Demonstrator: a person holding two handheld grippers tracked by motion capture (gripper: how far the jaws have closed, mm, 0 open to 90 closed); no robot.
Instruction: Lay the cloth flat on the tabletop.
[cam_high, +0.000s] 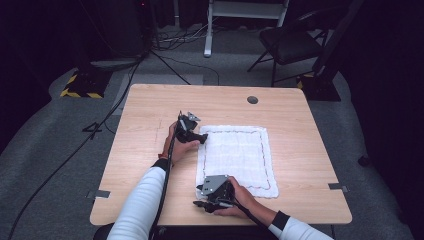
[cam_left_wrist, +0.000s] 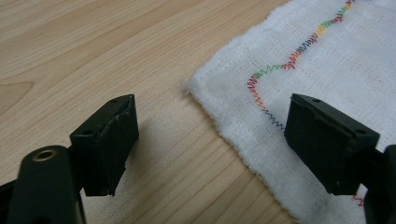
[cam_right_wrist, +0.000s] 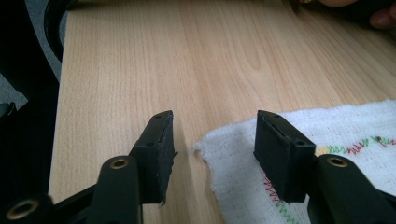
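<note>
A white cloth (cam_high: 240, 155) with a multicoloured stitched border lies flat on the wooden table (cam_high: 150, 110). My left gripper (cam_high: 202, 137) is at the cloth's far left corner, held in a hand. In the left gripper view that gripper (cam_left_wrist: 210, 100) is open, with the corner of the cloth (cam_left_wrist: 327, 70) lying between the jaws, untouched by the pads. My right gripper (cam_high: 198, 196) is at the near left corner. In the right gripper view it (cam_right_wrist: 215, 115) also stands open, its jaws on either side of the corner of the cloth (cam_right_wrist: 233, 154).
A round cable hole (cam_high: 252, 99) sits near the table's far edge. A black folding chair (cam_high: 290, 42) and floor cables (cam_high: 75, 150) lie beyond and left of the table. Bare wood surrounds the cloth on all sides.
</note>
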